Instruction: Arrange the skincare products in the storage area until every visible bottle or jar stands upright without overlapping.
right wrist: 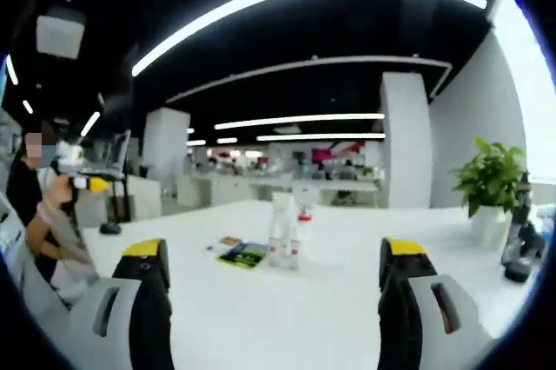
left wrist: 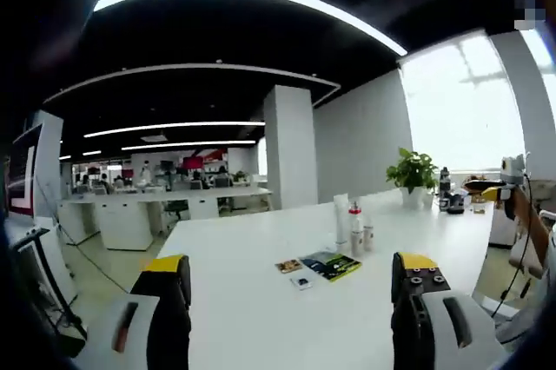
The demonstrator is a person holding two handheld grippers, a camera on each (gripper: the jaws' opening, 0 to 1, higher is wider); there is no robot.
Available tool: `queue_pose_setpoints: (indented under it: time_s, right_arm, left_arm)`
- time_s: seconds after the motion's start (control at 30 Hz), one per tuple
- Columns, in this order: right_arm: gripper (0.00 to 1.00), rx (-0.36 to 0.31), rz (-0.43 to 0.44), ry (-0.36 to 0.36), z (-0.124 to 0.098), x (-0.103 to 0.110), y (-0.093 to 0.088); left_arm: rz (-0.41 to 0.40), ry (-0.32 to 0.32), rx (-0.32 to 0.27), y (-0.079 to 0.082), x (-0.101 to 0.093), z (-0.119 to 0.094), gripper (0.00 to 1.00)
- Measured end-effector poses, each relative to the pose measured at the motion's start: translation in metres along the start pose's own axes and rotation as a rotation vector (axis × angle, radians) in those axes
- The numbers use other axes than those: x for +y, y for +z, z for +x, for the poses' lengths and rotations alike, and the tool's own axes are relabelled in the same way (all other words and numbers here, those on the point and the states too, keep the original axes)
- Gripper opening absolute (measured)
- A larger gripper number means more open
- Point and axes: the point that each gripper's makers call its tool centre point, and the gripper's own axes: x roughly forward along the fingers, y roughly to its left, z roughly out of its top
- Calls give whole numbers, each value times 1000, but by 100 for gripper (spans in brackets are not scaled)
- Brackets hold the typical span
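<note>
A small group of skincare products stands upright on the white table [left wrist: 261, 300]: a tall white tube [left wrist: 341, 221], a white bottle with a red cap [left wrist: 355, 227] and a short white jar [left wrist: 368, 237]. In the right gripper view the same cluster [right wrist: 285, 231] stands mid-table. My left gripper [left wrist: 291, 279] is open, well short of the products, with nothing between its jaws. My right gripper [right wrist: 274, 270] is open too, with bare table between its yellow-tipped jaws.
A green-and-black booklet [left wrist: 331, 264] and two small cards [left wrist: 290, 266] lie beside the products. A potted plant [left wrist: 413, 175] and dark items [left wrist: 452, 201] stand at the table's far end. A seated person [right wrist: 43, 222] is at the left edge of the right gripper view.
</note>
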Motion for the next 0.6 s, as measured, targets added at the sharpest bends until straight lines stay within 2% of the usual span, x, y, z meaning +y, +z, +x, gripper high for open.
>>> queue_pose_setpoints:
  time_s: [0.1,0.3,0.47,0.6]
  right_arm:
    - [100,13,12,-13,-1,-1,-8]
    - [99,13,22,-33,-5,7,-17]
    - [99,22,27,-39,-5,10,-24]
    - [99,18,50,-52,-9,9,-33]
  left_arm:
    - [-20,12,5,-8,5,-5,99]
    - [-90,47,-27,-20,18,-19,97]
    - [-97,77,-13,-26,24,-22,97]
    - [-91,71,-14,-25,20,-21,97]
